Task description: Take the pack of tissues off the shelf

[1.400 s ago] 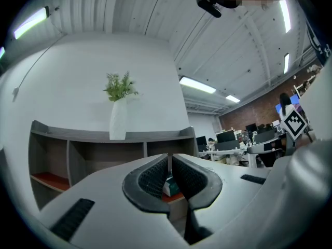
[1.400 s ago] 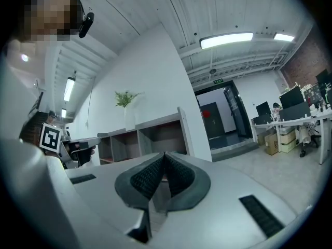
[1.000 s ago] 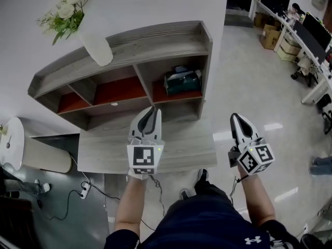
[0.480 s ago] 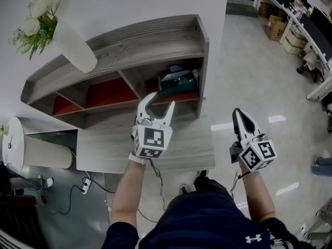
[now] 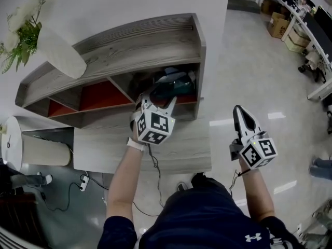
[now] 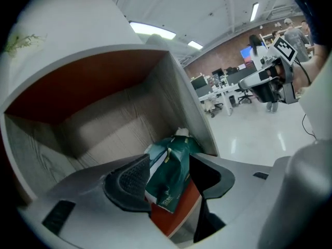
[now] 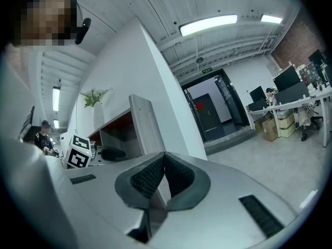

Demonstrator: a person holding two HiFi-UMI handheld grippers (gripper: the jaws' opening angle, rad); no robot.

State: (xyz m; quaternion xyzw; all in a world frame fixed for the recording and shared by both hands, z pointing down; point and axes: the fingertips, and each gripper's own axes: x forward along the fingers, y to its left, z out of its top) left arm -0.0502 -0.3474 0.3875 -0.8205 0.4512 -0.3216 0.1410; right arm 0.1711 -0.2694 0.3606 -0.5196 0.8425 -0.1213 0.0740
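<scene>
A dark green pack of tissues (image 5: 175, 81) lies in the right-hand compartment of the grey wooden shelf (image 5: 129, 48), on its red floor. My left gripper (image 5: 157, 98) reaches into that compartment. Seen from the left gripper view, the pack (image 6: 168, 178) stands between the two jaws of the left gripper (image 6: 170, 162), which are opening; the pads do not press on it. The shelf's side wall (image 6: 179, 105) is just right of the pack. My right gripper (image 5: 239, 112) hangs shut over the floor to the shelf's right, holding nothing; its pads (image 7: 150, 175) touch each other.
A white vase (image 5: 61, 55) with flowers stands on the shelf's top at the left. A grey wooden tabletop (image 5: 176, 152) lies below the shelf. A white round thing (image 5: 10, 141) and cables (image 5: 83, 185) are at the left; office desks (image 5: 311, 25) stand far right.
My left gripper has moved forward from above the tabletop into the right compartment, and its jaws have gone from shut to wide around the tissue pack. The right gripper has hardly moved.
</scene>
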